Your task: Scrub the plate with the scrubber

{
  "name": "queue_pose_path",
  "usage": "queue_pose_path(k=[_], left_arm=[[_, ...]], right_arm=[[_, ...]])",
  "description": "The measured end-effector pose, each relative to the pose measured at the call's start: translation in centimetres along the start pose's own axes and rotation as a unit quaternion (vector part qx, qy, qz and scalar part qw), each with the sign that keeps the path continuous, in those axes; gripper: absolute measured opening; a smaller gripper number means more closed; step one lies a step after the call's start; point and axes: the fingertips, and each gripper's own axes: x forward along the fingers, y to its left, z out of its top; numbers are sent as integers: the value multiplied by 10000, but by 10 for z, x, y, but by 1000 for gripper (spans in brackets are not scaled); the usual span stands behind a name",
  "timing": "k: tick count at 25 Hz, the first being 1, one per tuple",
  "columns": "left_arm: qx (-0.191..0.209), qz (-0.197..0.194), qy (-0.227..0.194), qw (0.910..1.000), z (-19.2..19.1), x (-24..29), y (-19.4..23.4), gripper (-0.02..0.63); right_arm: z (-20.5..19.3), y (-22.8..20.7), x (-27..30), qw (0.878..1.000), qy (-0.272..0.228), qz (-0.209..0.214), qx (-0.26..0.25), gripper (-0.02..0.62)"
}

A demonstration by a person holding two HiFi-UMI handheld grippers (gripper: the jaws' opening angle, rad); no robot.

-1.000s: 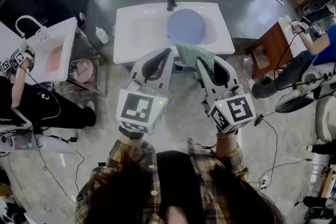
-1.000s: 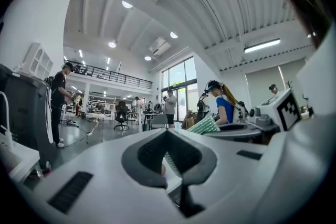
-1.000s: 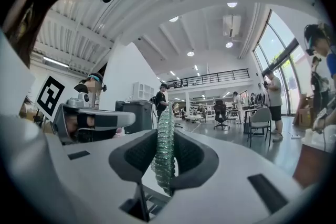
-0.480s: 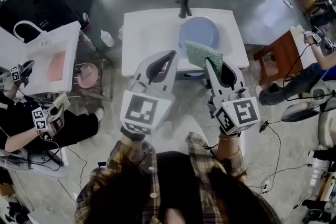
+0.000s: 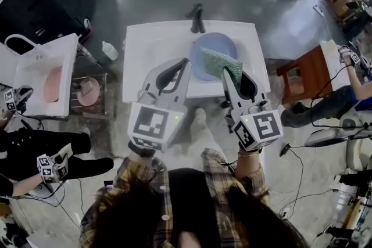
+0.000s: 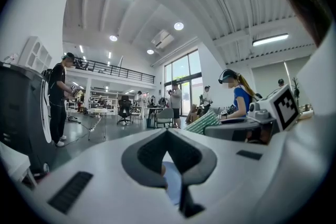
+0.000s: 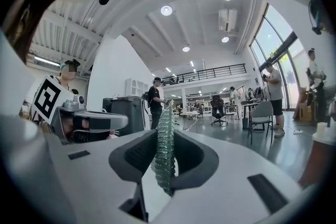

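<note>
Right claw (image 5: 228, 71) clamped on scrubber (image 5: 222, 62), green pad standing edge-up between jaws. Left claw (image 5: 185, 64) closed tight, nothing in it. Plate (image 5: 210, 43) just ahead of both claws, set in white worktop (image 5: 154, 43), tap (image 5: 197, 15) beyond. I judge scrubber soft, light, bound to flex; my grip sits on its near edge. Plate stiff, likely slippery, breakable; I'd steady its near rim.
</note>
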Motion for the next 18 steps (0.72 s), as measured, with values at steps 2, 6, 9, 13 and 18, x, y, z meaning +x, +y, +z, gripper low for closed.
queue_pose_path(k=[2,6,9,13,18], left_arm=[[-20,47,16,10000,4,22,5,15],[-50,191,95,9998,8,62,11,15],[-69,316,134,9994,11,88,17,15],[-100,489,133,9987,12,118,24,15],[-148,799,186,9965,5,141,35,15]], right_arm=[[3,-18,14,10000,29,46,26,101],[5,-54,37,9996,152,213,49,101],[6,-77,53,9992,192,335,77,101],[4,-105,73,9986,232,481,61,101],[1,-131,91,9974,276,667,67,101]])
